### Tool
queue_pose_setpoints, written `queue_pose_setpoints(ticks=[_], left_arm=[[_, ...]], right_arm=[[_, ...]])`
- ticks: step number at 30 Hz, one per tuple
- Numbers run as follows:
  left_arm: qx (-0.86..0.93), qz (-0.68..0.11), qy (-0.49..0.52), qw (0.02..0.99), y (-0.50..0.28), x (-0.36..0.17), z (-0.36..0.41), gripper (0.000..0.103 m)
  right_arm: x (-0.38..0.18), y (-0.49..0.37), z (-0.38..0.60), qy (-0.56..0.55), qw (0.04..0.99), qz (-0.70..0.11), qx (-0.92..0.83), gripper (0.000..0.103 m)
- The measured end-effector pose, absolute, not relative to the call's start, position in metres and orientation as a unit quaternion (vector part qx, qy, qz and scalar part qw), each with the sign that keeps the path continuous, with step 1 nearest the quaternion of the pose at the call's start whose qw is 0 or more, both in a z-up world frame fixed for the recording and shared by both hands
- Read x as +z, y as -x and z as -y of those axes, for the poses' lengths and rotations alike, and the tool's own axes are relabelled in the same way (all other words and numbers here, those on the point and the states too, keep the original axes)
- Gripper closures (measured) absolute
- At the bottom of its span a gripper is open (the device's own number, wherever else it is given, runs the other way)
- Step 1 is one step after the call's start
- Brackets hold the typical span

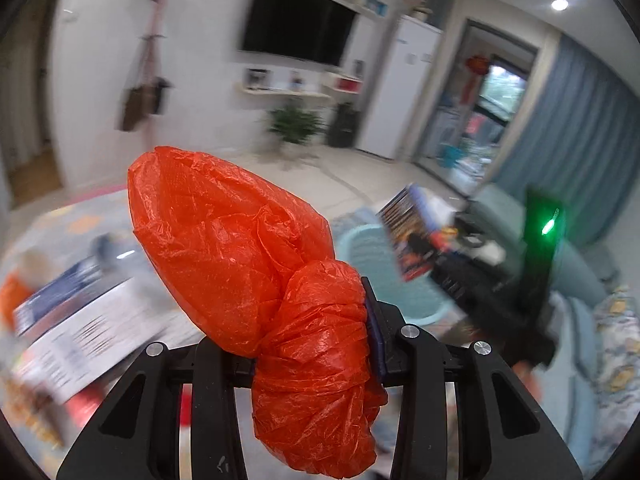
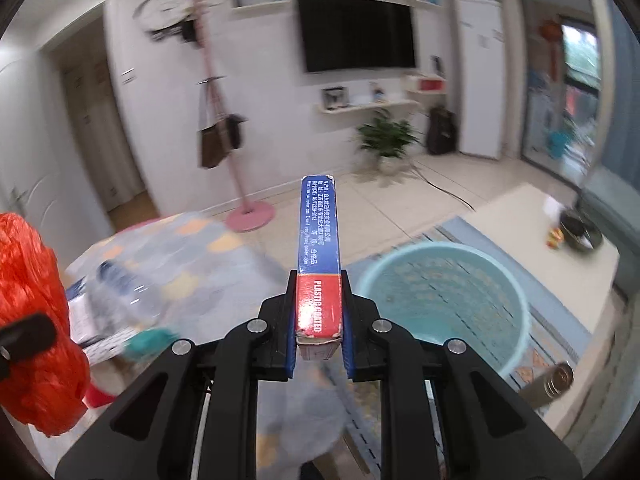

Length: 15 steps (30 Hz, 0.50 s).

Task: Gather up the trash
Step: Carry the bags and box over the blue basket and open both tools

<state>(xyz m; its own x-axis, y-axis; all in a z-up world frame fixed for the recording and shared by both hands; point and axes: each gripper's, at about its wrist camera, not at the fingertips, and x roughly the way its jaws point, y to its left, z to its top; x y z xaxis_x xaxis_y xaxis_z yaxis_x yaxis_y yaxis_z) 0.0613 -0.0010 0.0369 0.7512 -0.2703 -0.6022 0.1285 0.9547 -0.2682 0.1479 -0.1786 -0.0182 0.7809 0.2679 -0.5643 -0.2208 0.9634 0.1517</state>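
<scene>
My left gripper (image 1: pixel 316 344) is shut on a crumpled orange plastic bag (image 1: pixel 248 256) and holds it up in the air; the bag also shows at the left edge of the right wrist view (image 2: pixel 32 320). My right gripper (image 2: pixel 319 320) is shut on a narrow blue and red card box (image 2: pixel 319 248), held edge-up; the box also shows in the left wrist view (image 1: pixel 412 232), beside the right gripper. A light blue round bin (image 2: pixel 444 304) stands on the rug just right of and below the right gripper, and appears behind the bag in the left wrist view (image 1: pixel 372 256).
A white and blue printed box (image 1: pixel 76 320), a clear plastic bottle (image 2: pixel 124 292) and other blurred litter lie on the patterned rug at the left. A low cream table (image 2: pixel 560 256) with a dark bowl stands at the right. A pink coat stand (image 2: pixel 240 200), a plant and a wall TV are at the back.
</scene>
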Motion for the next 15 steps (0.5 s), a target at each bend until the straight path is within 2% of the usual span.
queue_pose_setpoints(ticks=[6,15], left_arm=[[-0.182,-0.335,0.099,0.919,-0.142,0.035,0.062,0.066],[-0.239,-0.429,0.076,0.868,-0.248,-0.056,0.15,0.065]], right_arm=[[-0.051,-0.183,0.239,-0.102,0.931,-0.346,0.055,0.088],[-0.117,-0.217,0.283,-0.126,0.902,-0.413,-0.015,0.088]])
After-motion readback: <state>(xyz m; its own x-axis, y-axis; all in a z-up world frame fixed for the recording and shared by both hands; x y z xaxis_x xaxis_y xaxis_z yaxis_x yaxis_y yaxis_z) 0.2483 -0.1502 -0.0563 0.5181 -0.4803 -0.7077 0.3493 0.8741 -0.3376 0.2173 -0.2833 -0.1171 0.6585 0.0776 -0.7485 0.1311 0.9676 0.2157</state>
